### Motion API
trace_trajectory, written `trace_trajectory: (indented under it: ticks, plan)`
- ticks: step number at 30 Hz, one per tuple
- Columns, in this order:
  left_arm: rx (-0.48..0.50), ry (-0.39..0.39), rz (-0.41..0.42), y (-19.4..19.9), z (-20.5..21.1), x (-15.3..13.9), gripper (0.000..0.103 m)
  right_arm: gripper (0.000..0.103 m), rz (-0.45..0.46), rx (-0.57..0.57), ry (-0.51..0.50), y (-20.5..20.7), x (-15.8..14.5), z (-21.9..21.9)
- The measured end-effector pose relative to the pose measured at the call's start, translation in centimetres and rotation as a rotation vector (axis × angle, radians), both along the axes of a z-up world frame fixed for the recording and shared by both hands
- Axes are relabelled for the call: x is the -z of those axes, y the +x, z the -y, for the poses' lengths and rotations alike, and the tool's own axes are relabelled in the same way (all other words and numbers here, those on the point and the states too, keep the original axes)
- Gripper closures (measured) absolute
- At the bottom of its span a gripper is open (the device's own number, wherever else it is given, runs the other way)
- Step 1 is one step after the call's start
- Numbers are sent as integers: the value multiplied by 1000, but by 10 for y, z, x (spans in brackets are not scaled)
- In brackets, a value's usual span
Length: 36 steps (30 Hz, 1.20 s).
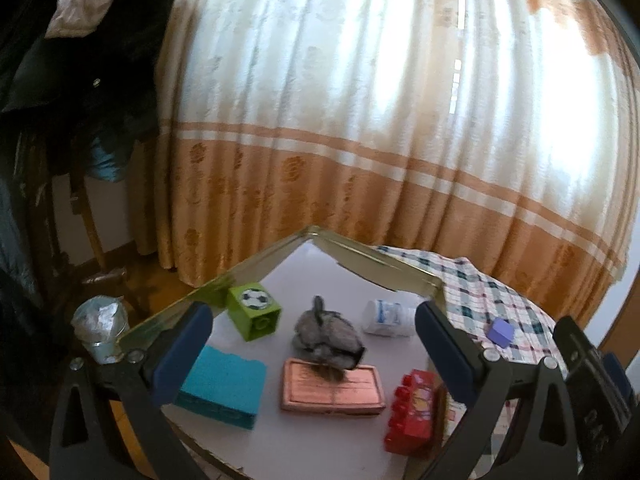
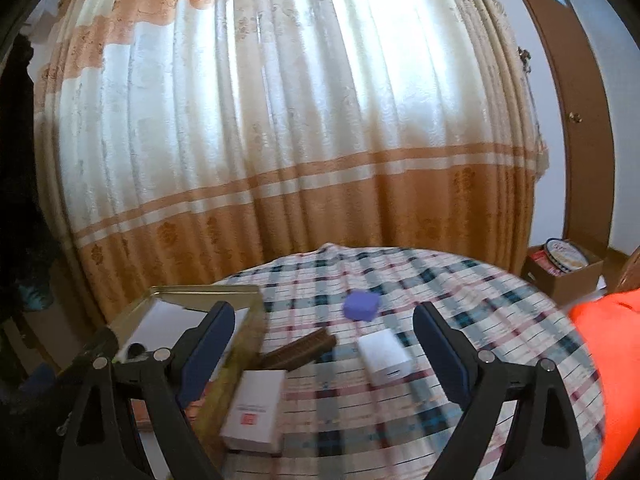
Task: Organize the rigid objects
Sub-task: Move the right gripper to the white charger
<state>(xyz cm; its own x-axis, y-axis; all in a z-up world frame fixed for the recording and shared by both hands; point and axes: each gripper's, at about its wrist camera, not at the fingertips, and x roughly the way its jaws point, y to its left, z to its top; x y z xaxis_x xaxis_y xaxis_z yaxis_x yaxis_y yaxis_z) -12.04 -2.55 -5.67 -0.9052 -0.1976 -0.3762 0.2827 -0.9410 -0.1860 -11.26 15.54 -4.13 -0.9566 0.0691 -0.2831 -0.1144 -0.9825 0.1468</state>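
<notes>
Gold-rimmed and shallow, the tray [image 1: 352,254] fills the lower middle of the left wrist view, resting on the counter [image 1: 512,300] with its checked cloth. Inside it lie a green block [image 1: 254,312] with a football print at upper left, a teal block [image 1: 224,386] at lower left, a grey rabbit figure [image 1: 326,332] in the middle partly over a pink plate [image 1: 332,388], a white bottle [image 1: 388,316] on its side at upper right, and a red brick [image 1: 412,410] at lower right. The left tool [image 1: 314,344] is spread wide above the tray, nothing between its pads. A purple cube [image 1: 501,332] sits on the cloth outside the tray, right of the tool.

In the right wrist view, the right tool [image 2: 324,348] is spread wide and empty. A white box [image 2: 386,356] lies between its fingers, the purple cube [image 2: 361,305] beyond it, a brown bar [image 2: 298,350] and a white carton [image 2: 256,414] toward the left finger, beside the tray [image 2: 200,292] at lower left. An orange sleeve [image 2: 604,344] crowds the right edge.
</notes>
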Motion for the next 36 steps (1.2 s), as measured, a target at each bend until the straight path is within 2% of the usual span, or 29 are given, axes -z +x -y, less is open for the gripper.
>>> trace_trajectory:
  ticks: [3,9,11,14,16,24,27,32,36]
  plan:
    - [29,-36,-2,-1,-8,-2,1,10,0,32,3,-1,-1,-12]
    - [92,-54,4,-6,-19,-4,1,10,22,77,19,-6,-1,-33]
    - [114,-58,6,-6,-23,-4,1,10,34,79,-10,-9,-1,-41]
    - [157,-72,10,-7,-33,-5,1,10,54,97,28,-13,0,-46]
    - [182,-85,8,-6,-39,-5,1,10,66,86,17,-15,0,-51]
    - [288,-149,14,-8,-65,-8,1,11,167,85,-7,-33,7,-72]
    - [317,-163,26,-10,-71,-8,1,16,222,50,-49,-43,14,-78]
    - [397,-172,68,-10,-82,-4,1,33,331,-8,-94,-62,26,-82]
    - [431,-193,79,-9,-90,-4,1,35,388,-54,-96,-74,33,-80]
